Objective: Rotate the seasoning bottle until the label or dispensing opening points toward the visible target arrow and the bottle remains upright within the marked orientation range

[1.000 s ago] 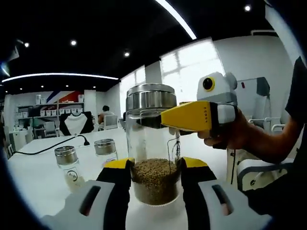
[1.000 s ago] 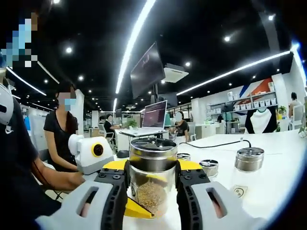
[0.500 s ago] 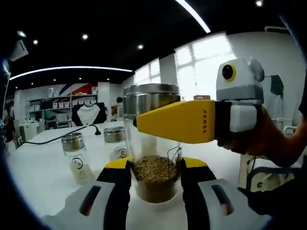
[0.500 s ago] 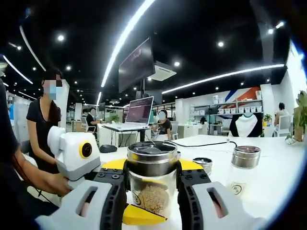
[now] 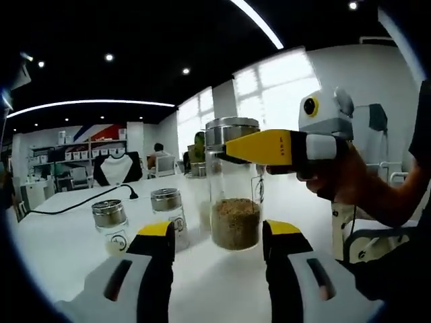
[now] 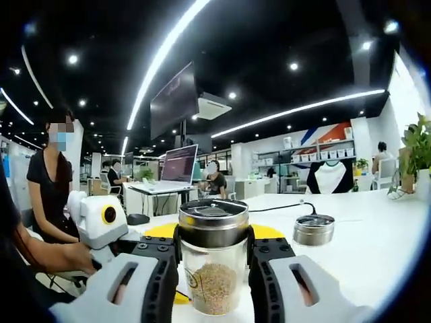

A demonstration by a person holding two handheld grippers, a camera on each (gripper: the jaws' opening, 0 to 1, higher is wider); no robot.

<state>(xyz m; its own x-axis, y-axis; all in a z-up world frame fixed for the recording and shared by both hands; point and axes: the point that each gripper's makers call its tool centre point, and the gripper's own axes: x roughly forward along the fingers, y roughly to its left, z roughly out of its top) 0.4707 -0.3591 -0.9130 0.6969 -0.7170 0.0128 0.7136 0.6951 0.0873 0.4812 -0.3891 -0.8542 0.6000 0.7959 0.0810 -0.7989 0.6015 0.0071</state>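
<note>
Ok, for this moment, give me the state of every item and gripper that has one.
seasoning bottle: upright on the table, lid on, part full of grains, clamped at the lid
right gripper: shut on the bottle
left gripper: open, short of the bottle
two small shaker jars: upright, lidded
laptop: open

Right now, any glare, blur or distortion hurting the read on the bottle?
Left gripper view: bright window behind the seasoning bottle, its glass still readable; fisheye bends the ceiling lights. Right gripper view: bottle sharp, its label partly hidden by the jaws; background desks soft.
</note>
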